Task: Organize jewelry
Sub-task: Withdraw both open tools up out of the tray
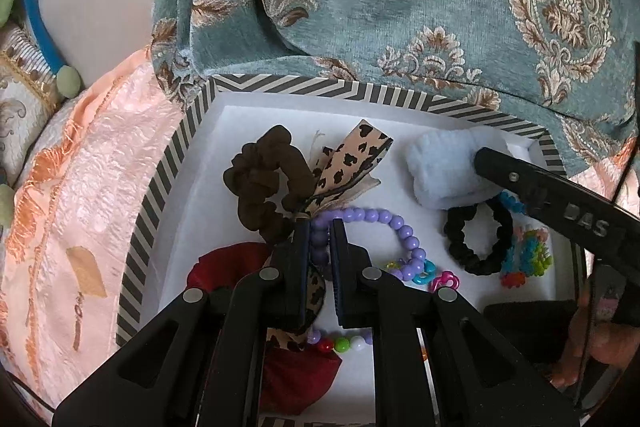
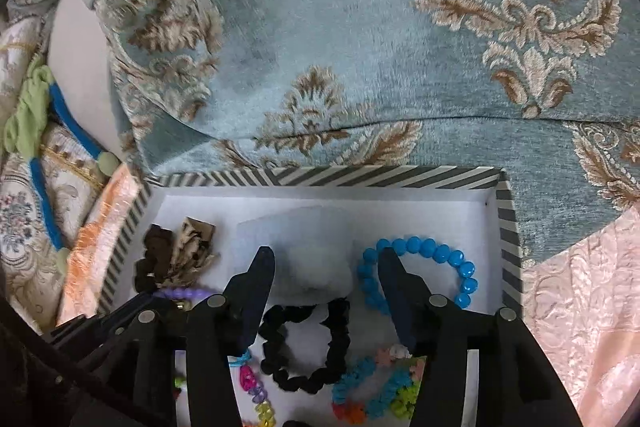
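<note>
The sorting is happening inside a striped box point(image 1: 160, 187) lying on a bed cover, with hair ties and bead bracelets scattered over its white floor. The left gripper point(image 1: 320, 239) is reaching down at the purple bracelet point(image 1: 384, 223), which is lying mid-box between the brown scrunchie point(image 1: 260, 183) with its leopard bow point(image 1: 352, 159) and the black scrunchie point(image 1: 476, 239). Its jaws are standing nearly together with a few purple beads in the narrow gap, so it looks to be pinching the strand, though whether the pads are actually pressing it is hard to tell.

The right gripper point(image 2: 326, 259) is hovering with jaws spread wide over the pale fluffy band point(image 2: 304, 247), the black scrunchie point(image 2: 304, 347) just below and the blue bracelet point(image 2: 424, 267) beside its right finger. It is holding nothing.

Judging from this, the step in hand is picking out the purple bracelet. The next move is calling for a slow lift, since the strand is touching the leopard bow and a string of small coloured links point(image 1: 432, 275) and may drag them along.
</note>
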